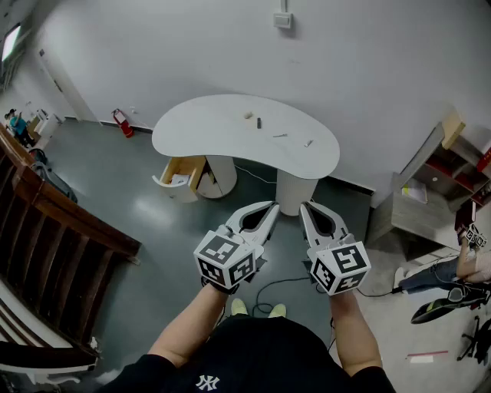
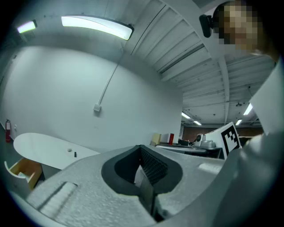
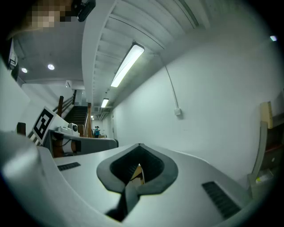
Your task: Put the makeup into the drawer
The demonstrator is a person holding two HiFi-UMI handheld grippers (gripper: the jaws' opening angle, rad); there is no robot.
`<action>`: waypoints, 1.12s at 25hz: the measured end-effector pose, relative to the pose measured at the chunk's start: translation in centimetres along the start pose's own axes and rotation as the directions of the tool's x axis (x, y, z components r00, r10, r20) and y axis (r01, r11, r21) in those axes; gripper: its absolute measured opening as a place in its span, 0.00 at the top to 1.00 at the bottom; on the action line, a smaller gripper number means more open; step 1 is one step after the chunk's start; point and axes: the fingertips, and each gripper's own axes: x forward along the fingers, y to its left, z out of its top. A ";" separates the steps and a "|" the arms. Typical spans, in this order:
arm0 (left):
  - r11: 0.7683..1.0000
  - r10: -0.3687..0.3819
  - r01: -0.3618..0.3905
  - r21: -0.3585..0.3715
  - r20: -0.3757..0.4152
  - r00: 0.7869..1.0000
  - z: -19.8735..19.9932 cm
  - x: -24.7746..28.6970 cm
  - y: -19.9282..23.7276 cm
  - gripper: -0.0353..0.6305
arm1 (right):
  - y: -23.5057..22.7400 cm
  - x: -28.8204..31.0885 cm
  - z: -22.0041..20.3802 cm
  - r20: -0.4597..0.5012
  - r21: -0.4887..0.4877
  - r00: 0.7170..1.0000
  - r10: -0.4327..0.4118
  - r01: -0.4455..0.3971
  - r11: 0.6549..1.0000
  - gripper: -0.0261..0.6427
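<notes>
1. Grey shiny floor (image 1: 138, 222) is spreading out under the person's shoes (image 1: 239, 307), and a black cable (image 1: 284, 282) is snaking across it just ahead of them.
2. Both hands are holding their tools out level, side by side and near each other, well short of the table. The left gripper (image 1: 268, 209) is keeping its jaws pressed together with nothing between them, and the right gripper (image 1: 305, 207) is doing the same, closed and empty.
3. Further out, a white kidney-shaped table (image 1: 215, 134) is standing near the wall. The makeup (image 1: 258, 122) is lying on its top, a few small pieces scattered from the middle toward the right end. They're too tiny to tell apart.
4. A wooden drawer (image 1: 184, 173) is hanging open under the table's left end, well apart from both grippers.
5. At the back, a white wall (image 1: 368, 69) is carrying a small box (image 1: 283, 20) up high, and a red fire extinguisher (image 1: 123, 123) is sitting at its foot on the left.
</notes>
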 end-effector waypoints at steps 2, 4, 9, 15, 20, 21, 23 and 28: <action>1.000 0.003 -0.003 -0.001 0.001 1.000 0.0 0.1 -0.2 0.93 | 0.0 -0.1 0.0 -0.004 -0.006 1.000 0.006 -0.006 1.000 0.94; 1.000 0.005 -0.005 -0.002 0.002 1.000 -0.1 0.2 -0.4 0.93 | 0.0 -0.3 -0.1 -0.005 -0.010 1.000 0.007 -0.007 1.000 0.94; 1.000 0.008 -0.008 -0.003 0.002 1.000 -0.1 0.2 -0.6 0.93 | -0.1 -0.6 -0.1 -0.003 -0.001 1.000 0.014 -0.014 1.000 0.94; 1.000 0.013 -0.013 -0.008 -0.007 1.000 -0.6 0.6 -1.1 0.93 | -0.3 -1.3 0.0 0.037 0.077 0.997 0.061 -0.064 0.995 0.94; 1.000 0.024 -0.024 0.000 -0.007 1.000 -0.7 1.1 -1.4 0.93 | -1.3 -1.6 -0.1 0.043 0.098 0.998 0.039 -0.043 0.994 0.94; 1.000 0.028 -0.028 0.000 -0.009 1.000 -0.8 1.3 -1.4 0.93 | -1.4 -1.7 -0.3 0.039 0.100 0.999 0.038 -0.042 0.994 0.94; 0.999 0.034 -0.034 0.001 -0.014 0.999 -1.0 1.7 -1.7 0.93 | -1.8 -2.0 -0.7 0.034 0.101 0.999 0.040 -0.043 0.994 0.94; 0.999 0.034 -0.034 0.009 -0.022 0.999 -1.5 2.9 -2.5 0.93 | -3.4 -2.2 -1.2 0.028 0.112 0.999 0.039 -0.041 0.993 0.94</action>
